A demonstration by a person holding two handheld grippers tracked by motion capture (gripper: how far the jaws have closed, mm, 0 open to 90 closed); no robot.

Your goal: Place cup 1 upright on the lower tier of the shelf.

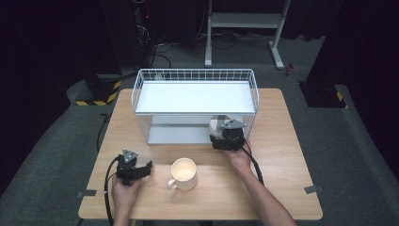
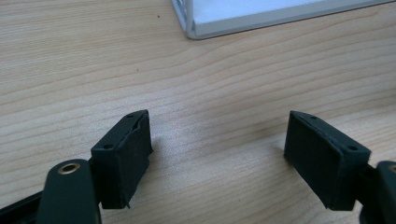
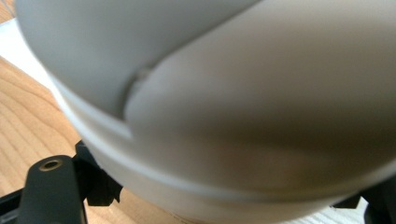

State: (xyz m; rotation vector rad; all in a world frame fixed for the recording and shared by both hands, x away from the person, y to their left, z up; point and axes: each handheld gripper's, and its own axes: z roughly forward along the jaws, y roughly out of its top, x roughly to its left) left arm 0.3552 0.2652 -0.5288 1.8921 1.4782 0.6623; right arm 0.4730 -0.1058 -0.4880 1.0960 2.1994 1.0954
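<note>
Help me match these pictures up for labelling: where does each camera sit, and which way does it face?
High view: above the person's side, looking forward and down on the light wooden table; both forearms, left gripper, right gripper.
Left gripper view: on the left gripper, facing bare tabletop; its open black jaws.
Right gripper view: on the right gripper, facing a close, blurred pale grey round cup; jaw bases at the bottom corners.
Shared: the high and left gripper views both show the white wire-and-metal rack.
</note>
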